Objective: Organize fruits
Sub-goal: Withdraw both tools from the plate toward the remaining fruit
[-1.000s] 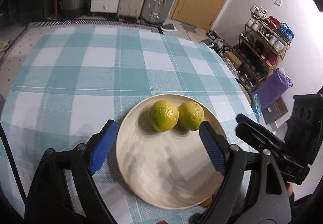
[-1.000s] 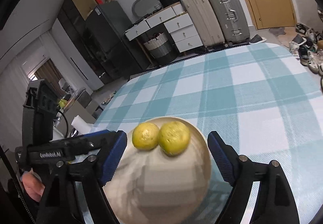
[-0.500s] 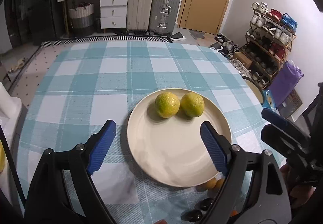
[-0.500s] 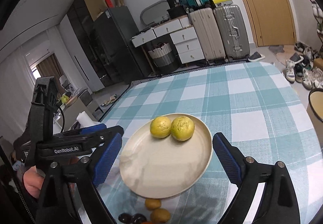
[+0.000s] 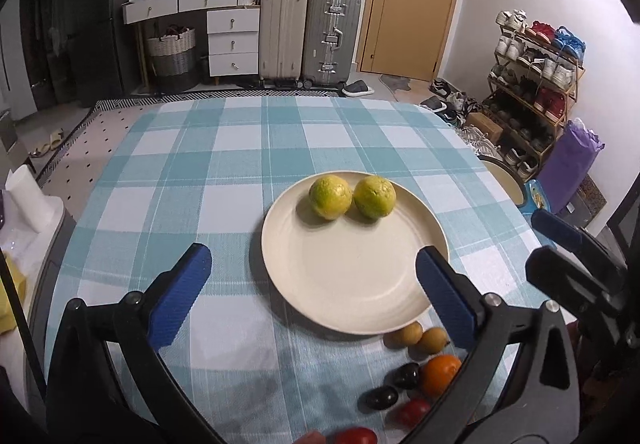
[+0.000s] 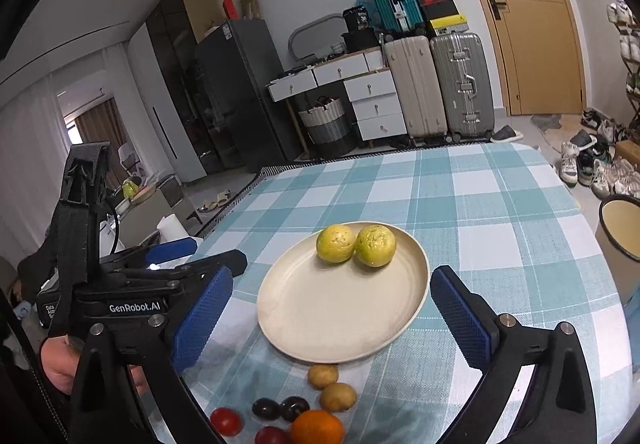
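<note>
**Cream plate loaded; both grippers withdrawn**

Cream plate (image 5: pixel 352 284) sits centre frame on the checked tablecloth (image 5: pixel 224 164), holding two yellow-green citrus fruits (image 5: pixel 330 197) touching at its far rim. Since a second ago both views have pulled back and up, bringing into view the unsorted pile at lower right: two small tan fruits (image 5: pixel 418 337), an orange (image 5: pixel 440 374), dark plums (image 5: pixel 394 386) and red tomatoes (image 5: pixel 412 413). Left gripper (image 5: pixel 316 288) and right gripper (image 6: pixel 332 316) are spread wide and empty. Judgement: next pick comes from that pile.
</note>
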Demonstrator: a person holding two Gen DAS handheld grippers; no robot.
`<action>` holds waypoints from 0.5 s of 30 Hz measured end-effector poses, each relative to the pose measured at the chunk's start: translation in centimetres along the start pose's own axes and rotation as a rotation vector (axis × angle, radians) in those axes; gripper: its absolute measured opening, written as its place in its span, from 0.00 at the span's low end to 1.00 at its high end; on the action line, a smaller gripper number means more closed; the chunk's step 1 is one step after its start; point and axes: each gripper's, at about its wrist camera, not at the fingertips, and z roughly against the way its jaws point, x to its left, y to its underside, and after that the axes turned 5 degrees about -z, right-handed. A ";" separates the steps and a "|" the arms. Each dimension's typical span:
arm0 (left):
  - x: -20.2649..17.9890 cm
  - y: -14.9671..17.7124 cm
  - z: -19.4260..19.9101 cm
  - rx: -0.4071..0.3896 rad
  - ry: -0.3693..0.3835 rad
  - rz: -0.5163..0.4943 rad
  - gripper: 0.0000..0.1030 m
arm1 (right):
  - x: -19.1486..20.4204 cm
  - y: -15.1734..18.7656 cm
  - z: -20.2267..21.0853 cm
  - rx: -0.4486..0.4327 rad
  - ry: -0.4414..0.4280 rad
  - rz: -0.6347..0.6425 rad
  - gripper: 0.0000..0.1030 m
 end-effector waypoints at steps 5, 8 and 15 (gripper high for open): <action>-0.1 1.8 1.4 -0.003 -0.002 -0.006 0.99 | 0.8 0.7 1.1 -0.017 0.001 0.014 1.00; 0.0 3.0 1.9 0.009 0.013 0.001 0.99 | 1.1 1.4 1.7 -0.018 0.005 0.023 1.00; 0.4 6.1 2.9 0.039 0.024 -0.018 0.99 | 2.0 3.6 2.9 0.013 0.046 0.053 1.00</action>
